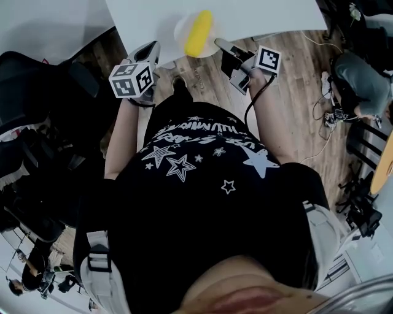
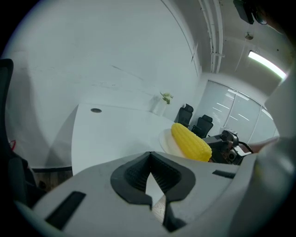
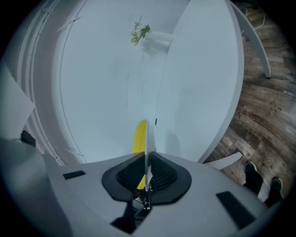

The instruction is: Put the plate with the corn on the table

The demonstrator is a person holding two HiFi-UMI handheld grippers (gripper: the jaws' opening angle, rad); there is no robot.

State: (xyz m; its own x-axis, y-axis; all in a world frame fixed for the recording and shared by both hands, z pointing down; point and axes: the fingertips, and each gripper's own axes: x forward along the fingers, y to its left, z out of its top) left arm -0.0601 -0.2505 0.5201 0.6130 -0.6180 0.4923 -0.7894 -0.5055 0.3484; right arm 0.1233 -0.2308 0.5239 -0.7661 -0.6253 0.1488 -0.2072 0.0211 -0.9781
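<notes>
Wood-plank floor [image 1: 295, 80] is seen under a white surface [image 1: 258, 15] that fills the top of the head view. Against a white wall at the far side of the surface, a small green plant [image 3: 141, 33] is seen. Dark chairs [image 2: 194, 121] are visible beyond the surface in the left gripper view.

A white plate [image 1: 180, 30] is located at the near edge of the surface, slightly overhanging it. Whether the plate rests on the surface or is held just above it cannot be told. A yellow corn [image 1: 199, 32] is carried on the plate, lying lengthwise across it.

The right tongs [image 1: 218, 43] are closed on the rim of the plate at its right side. In the right gripper view the rim is seen edge-on as a thin white line clamped between the two pads, with the corn showing just to its left.

The left tongs [image 1: 152, 49] are held near the surface's edge, to the left of the plate and apart from it. Their jaws are brought together at the tips, and nothing is gripped between them.
</notes>
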